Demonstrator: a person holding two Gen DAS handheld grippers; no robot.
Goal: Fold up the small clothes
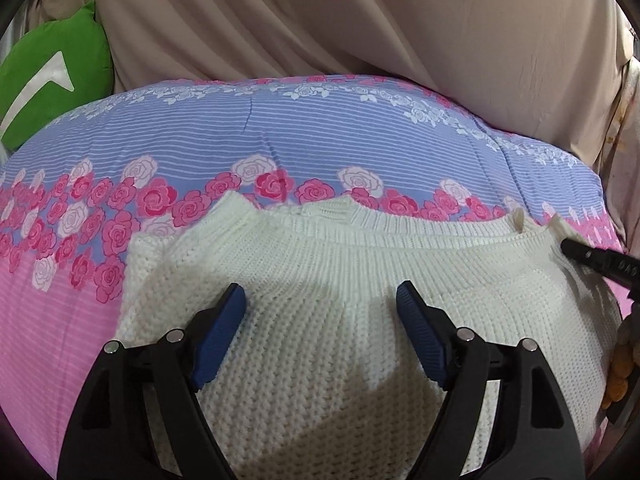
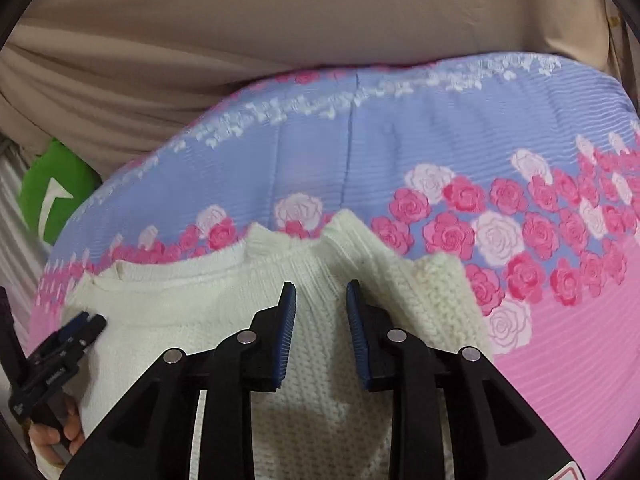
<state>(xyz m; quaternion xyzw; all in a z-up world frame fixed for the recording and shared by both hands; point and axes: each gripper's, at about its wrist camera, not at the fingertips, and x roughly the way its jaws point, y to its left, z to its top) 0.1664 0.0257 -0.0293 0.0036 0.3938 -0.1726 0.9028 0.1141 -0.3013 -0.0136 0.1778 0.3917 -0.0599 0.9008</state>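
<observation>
White knit sweater lies flat on a bedspread printed with blue stripes, pink roses and a pink band; the ribbed edge of the knit runs along the far side, right at the rose border. Left gripper hangs over the middle of the sweater, jaws spread wide, blue pads clear of the fabric on both sides, nothing pinched between them. In the right wrist view the same sweater fills the lower centre, with a bunched ribbed fold rising just ahead of the right gripper. Its jaws stand narrowly parted, a visible gap between the blue pads with knit showing through below; cannot see the pads pressing on any fabric, so it reads as not gripping. The left gripper shows again at the left edge of the right wrist view, resting over the sweater's near-left part, with the person's hand wrapped on its handle. The black tip of the right gripper pokes in at the right edge of the left wrist view, close to the sweater's ribbed corner. Beige draped cloth hangs behind the bed across the whole background. Green cushion with a white mark sits at the far left, beside the bedspread's edge. Right wrist view is somewhat blurred at the far bedspread edge.
</observation>
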